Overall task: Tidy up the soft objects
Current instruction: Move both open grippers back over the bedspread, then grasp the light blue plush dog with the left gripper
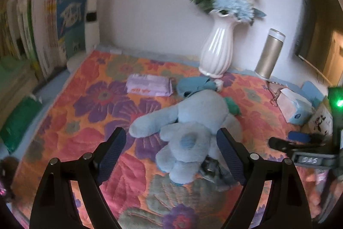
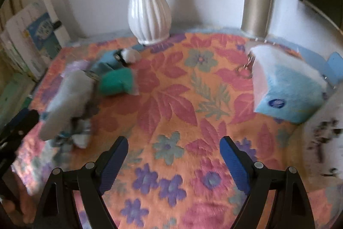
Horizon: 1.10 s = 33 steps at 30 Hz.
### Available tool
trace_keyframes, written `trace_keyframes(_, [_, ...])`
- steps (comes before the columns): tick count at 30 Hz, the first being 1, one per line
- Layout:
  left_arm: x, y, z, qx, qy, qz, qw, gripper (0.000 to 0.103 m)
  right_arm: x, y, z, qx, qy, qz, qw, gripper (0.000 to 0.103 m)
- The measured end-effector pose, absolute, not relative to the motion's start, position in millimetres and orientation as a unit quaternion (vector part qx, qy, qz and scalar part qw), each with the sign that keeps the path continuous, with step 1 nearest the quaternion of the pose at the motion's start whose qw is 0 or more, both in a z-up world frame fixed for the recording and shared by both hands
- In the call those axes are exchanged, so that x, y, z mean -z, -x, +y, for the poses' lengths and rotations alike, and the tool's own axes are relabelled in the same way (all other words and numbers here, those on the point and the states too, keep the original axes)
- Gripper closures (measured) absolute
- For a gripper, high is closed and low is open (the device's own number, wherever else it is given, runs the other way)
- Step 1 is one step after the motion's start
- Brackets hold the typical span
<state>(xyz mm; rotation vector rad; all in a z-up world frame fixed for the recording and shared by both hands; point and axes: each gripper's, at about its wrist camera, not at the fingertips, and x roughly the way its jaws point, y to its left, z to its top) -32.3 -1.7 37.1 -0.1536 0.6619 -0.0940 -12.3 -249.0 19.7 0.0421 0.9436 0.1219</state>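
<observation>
Plush toy (image 1: 188, 132), pale blue, lying mid-cloth on floral bedspread (image 1: 85, 117), lower limbs between spread fingers of left gripper (image 1: 171, 156), no contact visible. Teal cloth (image 1: 195, 85) and green bundle (image 1: 232, 106) just behind plush; lilac packet (image 1: 149, 87) beside them toward far edge. White vase (image 1: 216, 50) and gold flask (image 1: 269, 53) at far edge; tissue box (image 2: 289, 89) near right edge. Right gripper (image 2: 173, 156) wide apart, holding nothing, over bare cloth.

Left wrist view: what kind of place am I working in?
Probably a home desk or shelf top: a floral cloth covers it, books stand at the left, and a vase of flowers sits against the wall.
</observation>
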Motion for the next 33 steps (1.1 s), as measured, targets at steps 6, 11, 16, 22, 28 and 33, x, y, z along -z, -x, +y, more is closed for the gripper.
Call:
trace_keyframes(6, [-32.0,27.9,-3.6,0.062,0.081,0.332,0.938,0.018,-12.1,-1.2,-249.8,-0.054,-0.021,0.459,0.887,0.009])
trace_keyframes(11, [-31.5,30.1,-6.5,0.064,0.071,0.330,0.939,0.018,-7.9,-5.2,-234.3,-0.037,0.024,0.474,0.879,0.000])
trace_keyframes(16, [-29.7,27.8,0.5,0.062,0.089,0.337,0.935,0.018,-5.6,2.3,-235.2,-0.016,0.014,0.460,0.888,0.000])
trace_keyframes(22, [-28.4,26.7,7.5,0.058,0.107,0.340,0.933,0.018,-5.2,5.8,-234.7,-0.012,0.012,0.450,0.893,0.000])
trace_keyframes(28, [-26.9,25.8,8.7,0.051,0.107,0.344,0.931,0.018,-5.4,6.2,-234.3,-0.012,0.011,0.451,0.893,0.000])
trace_keyframes(33, [-25.3,24.5,8.4,0.047,0.106,0.348,0.930,0.018,-5.0,6.0,-234.3,-0.012,0.012,0.451,0.893,0.000])
